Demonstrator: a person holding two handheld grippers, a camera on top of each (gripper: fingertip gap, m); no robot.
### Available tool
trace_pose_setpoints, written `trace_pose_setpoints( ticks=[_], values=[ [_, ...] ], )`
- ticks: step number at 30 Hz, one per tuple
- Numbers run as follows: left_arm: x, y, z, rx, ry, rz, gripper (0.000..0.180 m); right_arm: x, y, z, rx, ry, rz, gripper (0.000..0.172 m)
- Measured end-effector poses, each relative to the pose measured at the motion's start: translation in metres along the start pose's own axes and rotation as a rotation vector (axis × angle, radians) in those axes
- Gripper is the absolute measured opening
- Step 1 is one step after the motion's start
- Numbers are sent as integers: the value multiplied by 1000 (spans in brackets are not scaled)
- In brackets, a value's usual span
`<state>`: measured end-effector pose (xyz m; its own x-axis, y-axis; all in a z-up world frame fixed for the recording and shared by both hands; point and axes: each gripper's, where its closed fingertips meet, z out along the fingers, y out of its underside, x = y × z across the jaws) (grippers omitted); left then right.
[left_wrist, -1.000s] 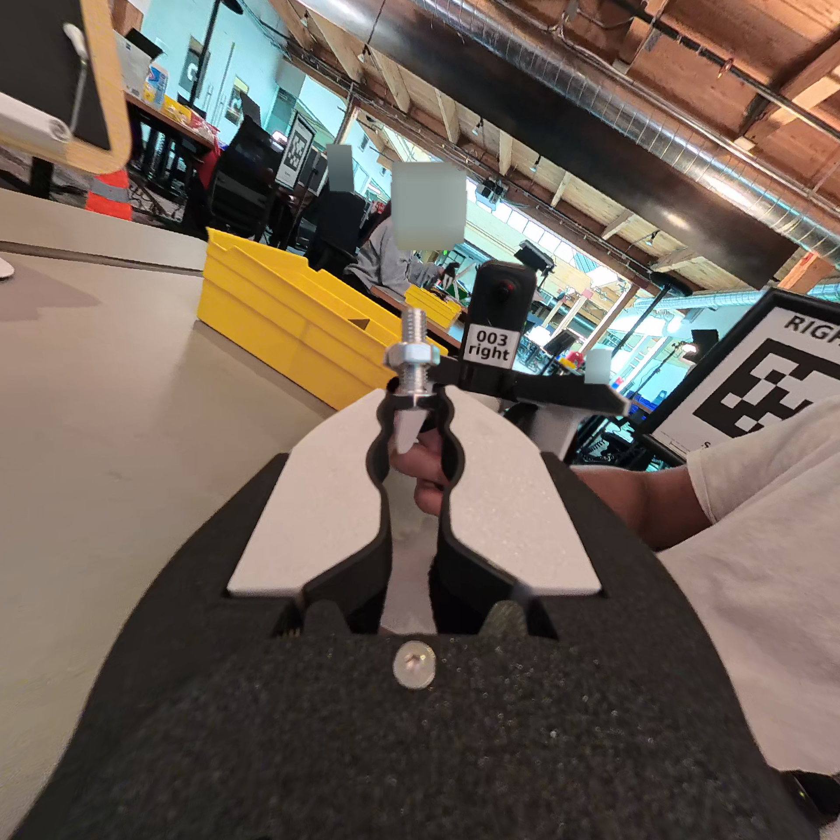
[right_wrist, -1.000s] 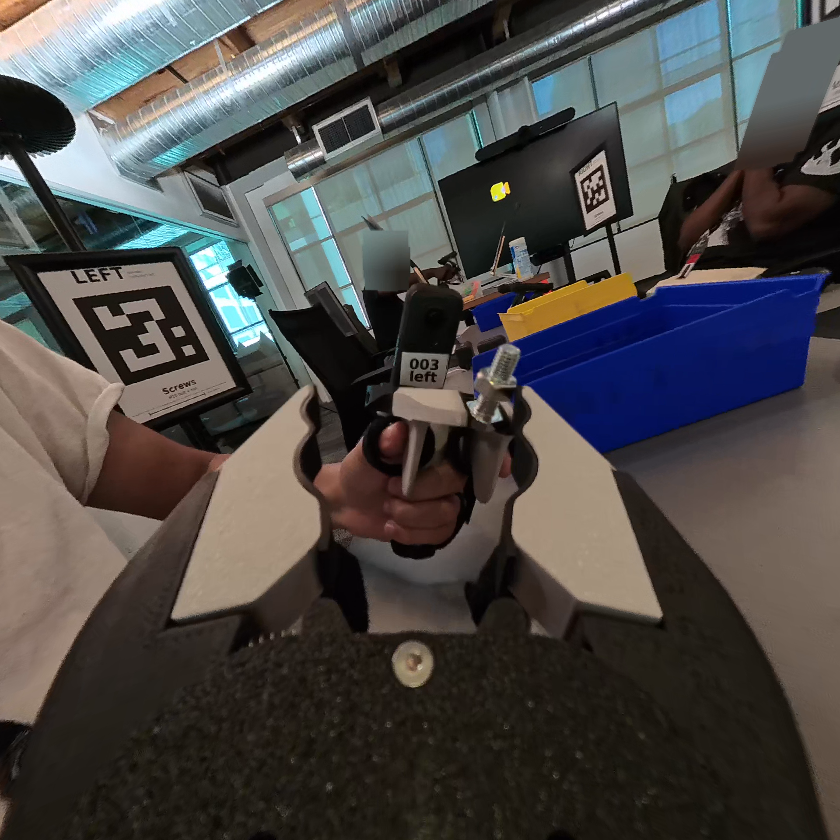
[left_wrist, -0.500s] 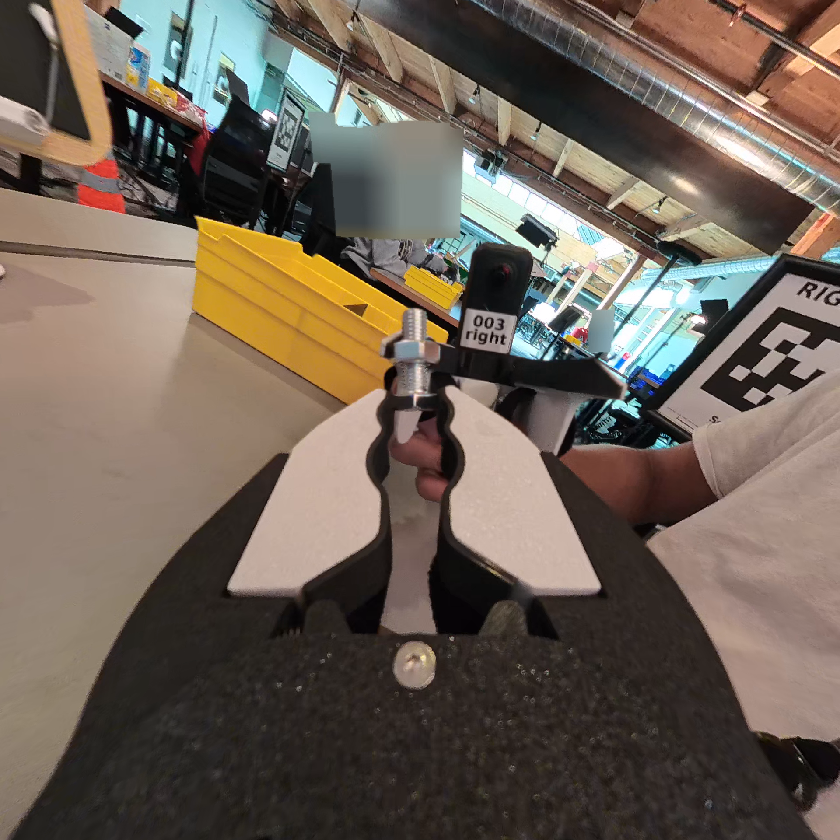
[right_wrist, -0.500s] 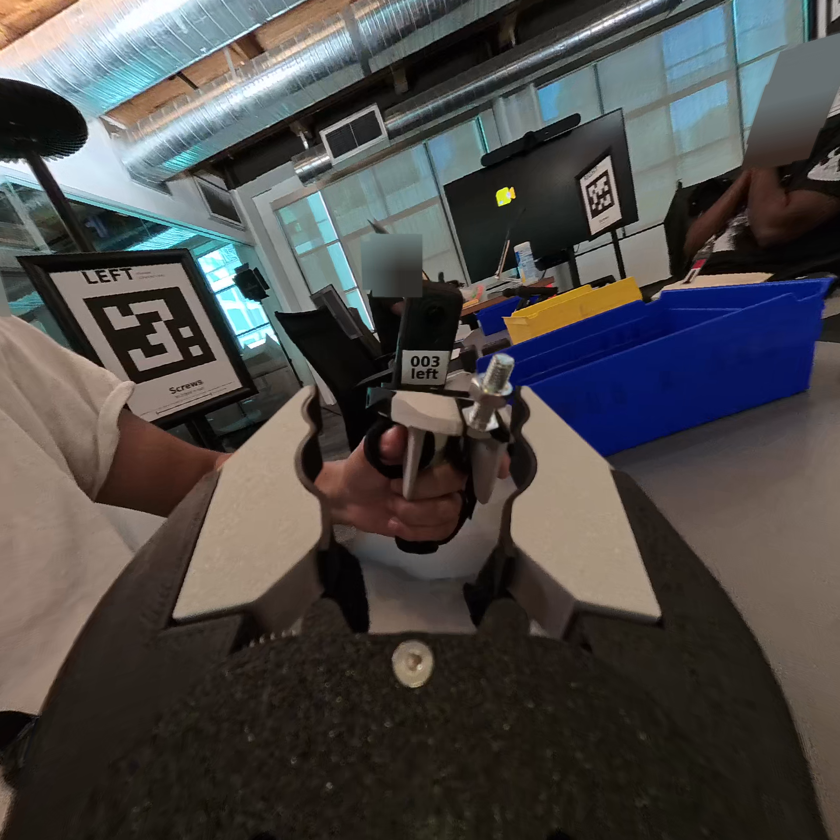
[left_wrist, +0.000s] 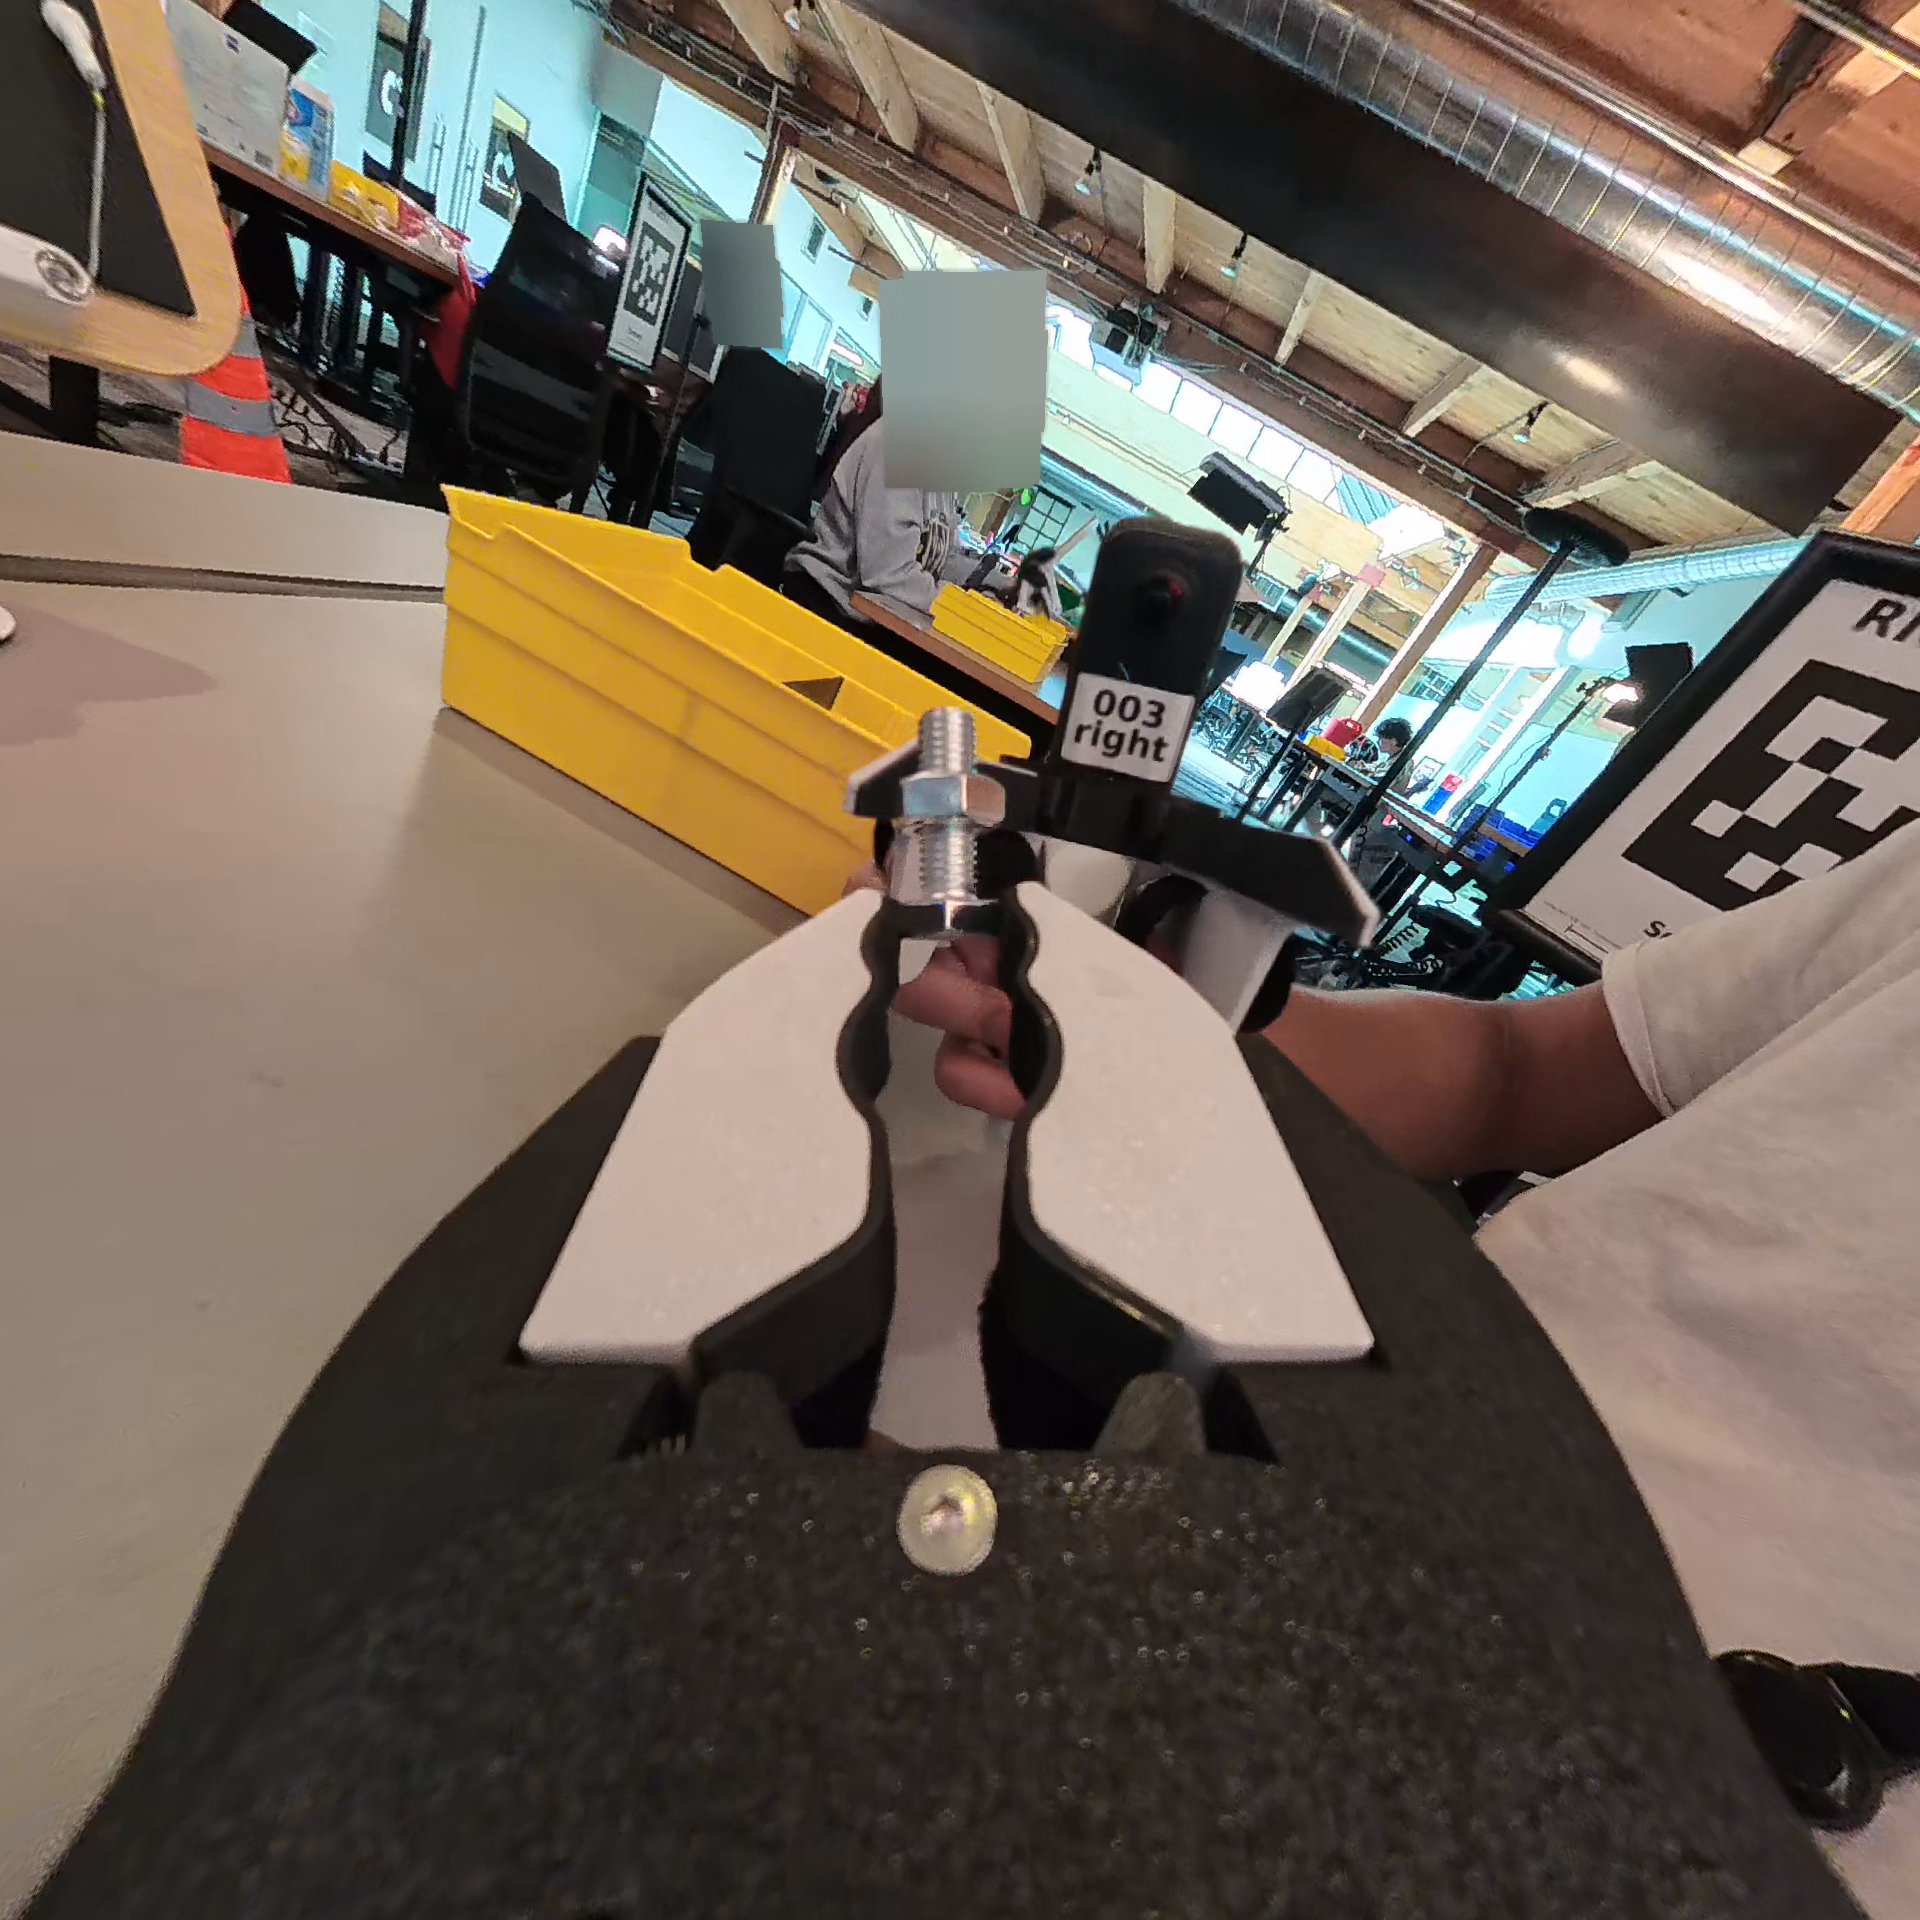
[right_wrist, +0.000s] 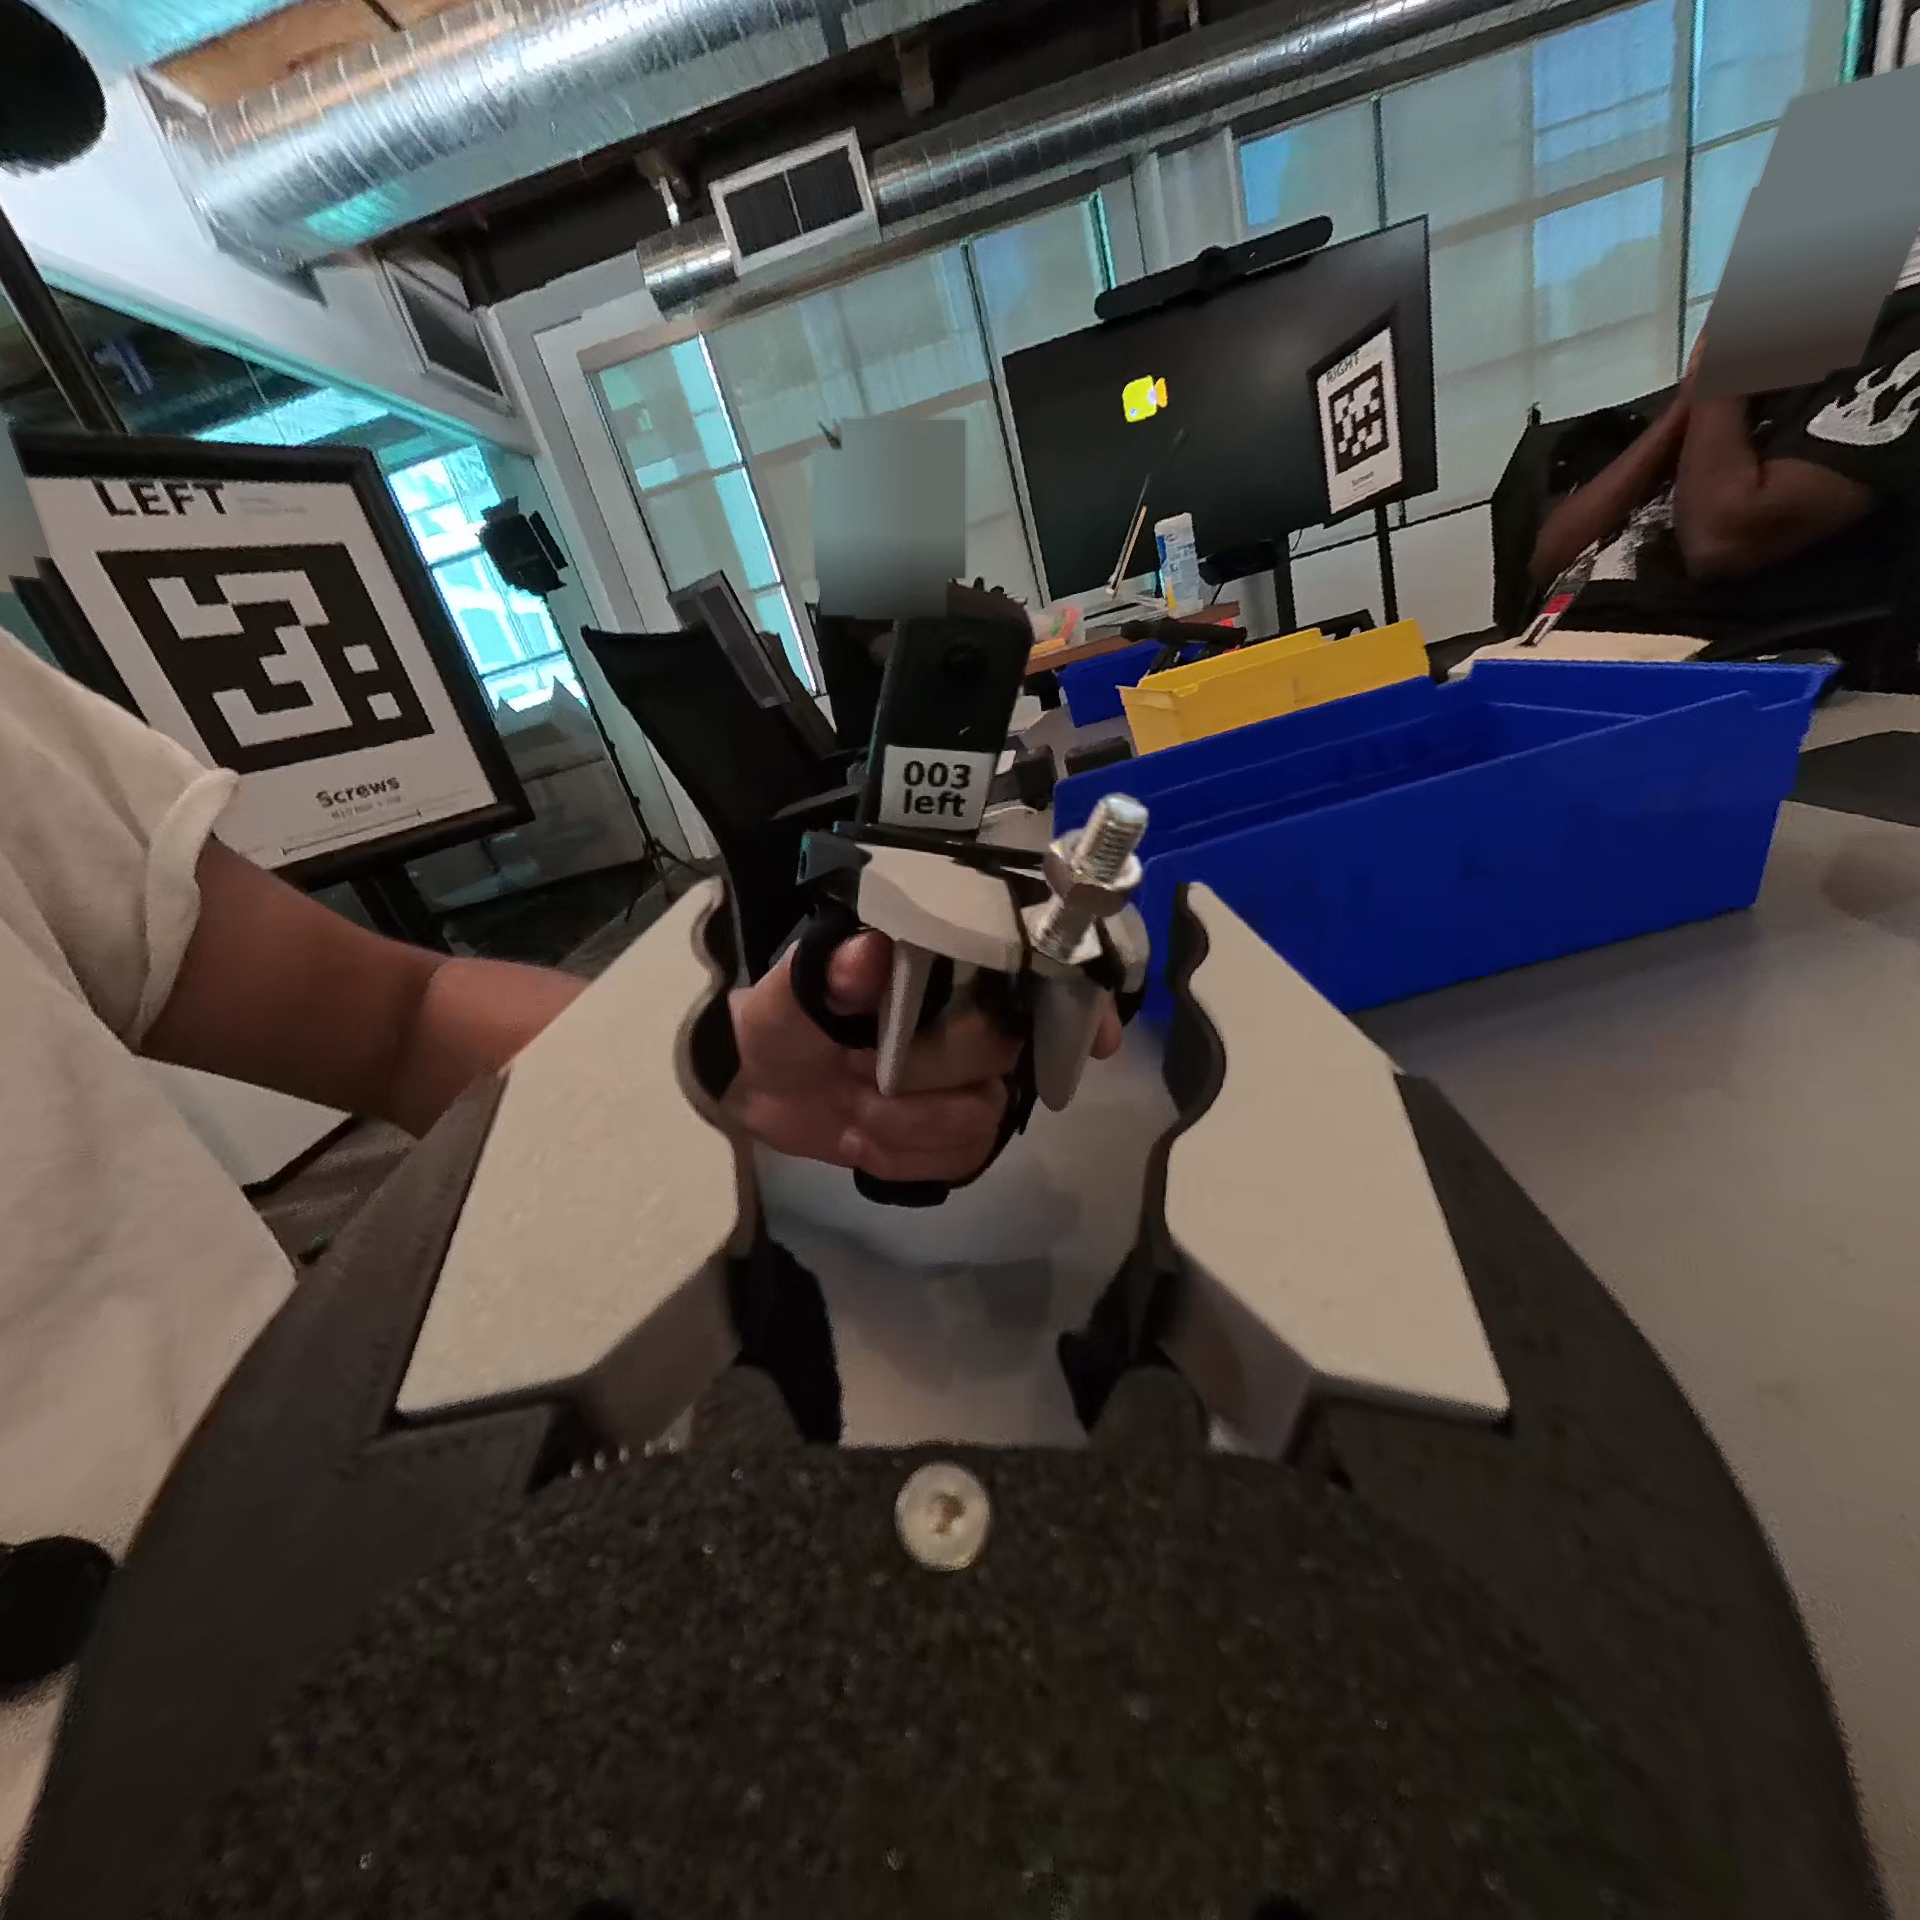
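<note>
Silver steel is what I have in my left gripper (left_wrist: 940, 920): a threaded bolt (left_wrist: 940, 831), standing nearly upright, its hex head clamped between the black pads right at the fingertips. A hex nut (left_wrist: 940, 798) already sits on the thread, roughly halfway up, with bare thread showing above it toward 12 o'clock and more between it and the head. So, as I judge it, the nut is on the bolt but not run down to the head; whether it should go further I cannot say.

My right gripper (right_wrist: 956, 997) is spread wide and grips nothing. In its own view the bolt (right_wrist: 1091, 878) leans toward 1 o'clock, just ahead of the tips and close to the right-hand finger (right_wrist: 1278, 1091), with a clear gap to both pads. From the left wrist view, one flat finger of the right gripper reaches in from 3 o'clock and passes right behind the nut; I cannot tell if it touches.

Around all this: a yellow bin (left_wrist: 665, 686) on the grey table (left_wrist: 208, 987) at 10 o'clock of the left tips, and a blue bin (right_wrist: 1455, 821) at 2 o'clock in the right wrist view. Framed black-and-white marker boards (right_wrist: 249, 655) stand off the table edge.
</note>
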<state>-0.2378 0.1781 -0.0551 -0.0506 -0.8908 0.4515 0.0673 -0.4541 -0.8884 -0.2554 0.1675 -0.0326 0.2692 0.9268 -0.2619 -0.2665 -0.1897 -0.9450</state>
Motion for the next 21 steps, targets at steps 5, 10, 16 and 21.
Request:
trace_pose_setpoints(
  ticks=[5, 10, 16, 21],
  values=[
    [10, 12, 12, -49, 29, 14, 18, -12, -1, 15, 27, -78, 59, 85],
    [11, 13, 13, -57, 30, 22, 18, -2, -7, 9, 55, -32, 50, 85],
    [2, 1, 2, 0, 5, 0, 18, 7, -9, -10, 45, -7, 73, 82],
    [6, 8, 9, -25, 25, -11, 17, -8, -6, 5, 56, -88, 136, 85]
  ],
)
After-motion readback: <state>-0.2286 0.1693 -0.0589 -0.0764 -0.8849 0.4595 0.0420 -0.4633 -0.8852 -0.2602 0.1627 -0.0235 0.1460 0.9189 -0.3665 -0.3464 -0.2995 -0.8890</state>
